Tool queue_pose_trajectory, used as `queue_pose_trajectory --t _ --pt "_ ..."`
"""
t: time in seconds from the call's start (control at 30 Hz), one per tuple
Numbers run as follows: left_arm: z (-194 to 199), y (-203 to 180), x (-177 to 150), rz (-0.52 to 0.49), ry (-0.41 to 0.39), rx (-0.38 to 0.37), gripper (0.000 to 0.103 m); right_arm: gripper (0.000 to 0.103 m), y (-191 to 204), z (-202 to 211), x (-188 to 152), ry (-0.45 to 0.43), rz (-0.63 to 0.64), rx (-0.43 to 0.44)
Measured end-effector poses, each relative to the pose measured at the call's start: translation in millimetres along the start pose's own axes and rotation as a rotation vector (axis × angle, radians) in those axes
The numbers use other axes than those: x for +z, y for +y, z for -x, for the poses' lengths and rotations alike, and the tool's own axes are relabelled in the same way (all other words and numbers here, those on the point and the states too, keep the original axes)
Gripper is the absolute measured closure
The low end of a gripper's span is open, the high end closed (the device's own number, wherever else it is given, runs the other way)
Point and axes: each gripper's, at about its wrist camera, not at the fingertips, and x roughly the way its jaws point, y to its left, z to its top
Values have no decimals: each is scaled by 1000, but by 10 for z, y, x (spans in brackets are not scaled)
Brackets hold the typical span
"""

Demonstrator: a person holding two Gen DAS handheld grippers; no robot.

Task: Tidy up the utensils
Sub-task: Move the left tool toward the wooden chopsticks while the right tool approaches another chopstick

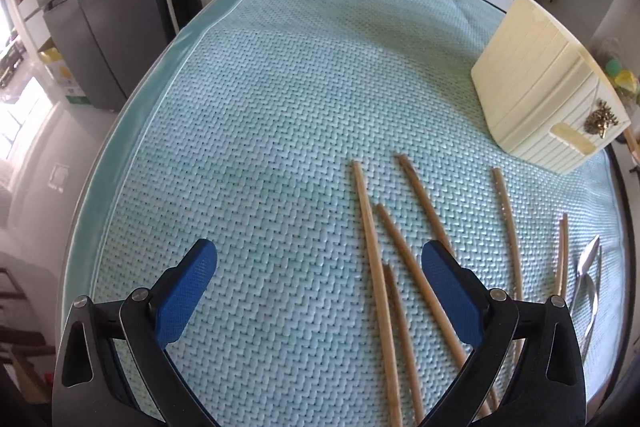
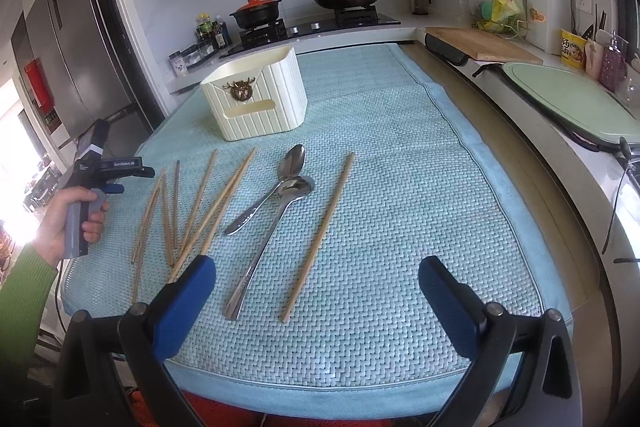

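Left wrist view: your left gripper (image 1: 319, 267) gapes wide and empty above the woven mat (image 1: 280, 107); loose chopsticks (image 1: 374, 251) lie fanned below and right of it, the cream holder (image 1: 536, 95) standing well beyond.

Right wrist view: your right gripper (image 2: 317, 283) is likewise spread and empty. Two spoons (image 2: 286, 187) cross between the chopstick cluster and a lone chopstick (image 2: 320, 235); the holder sits behind them.

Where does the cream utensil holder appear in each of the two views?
Left wrist view: the cream utensil holder stands at the right edge, beyond the chopsticks.
Right wrist view: it stands left of centre, beyond the spoons.
Shared landmark: the bronze ornament on its front.
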Motion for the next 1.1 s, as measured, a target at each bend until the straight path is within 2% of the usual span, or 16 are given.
queue_pose_trajectory --t 0.23,0.37,0.53,0.67,0.73,0.83,0.87,1.0,1.1 --pt "-182 95 -9 9 29 35 1 0 -27 -16 54 0 -6 1" --pt "-256 100 -1 -35 33 75 1 0 -36 -31 109 -4 -8 -5" --pt "-283 107 77 -55 53 68 1 0 -95 -110 200 19 -29 13" --pt "-328 103 166 -69 82 59 2 0 -237 -399 337 93 -58 41" --pt "-379 72 227 -84 99 55 2 0 -327 -654 454 154 -63 6" --pt "-378 -2 276 -96 114 56 2 1 -422 -1084 689 241 -86 -3" --pt "-374 -19 287 -96 116 57 2 3 -423 -1229 751 265 -87 -4" --pt "-373 -44 391 -97 133 55 2 29 -305 -1778 930 376 -80 1" --pt "-406 -81 453 -110 146 48 2 47 -190 -2077 1013 435 -59 -40"
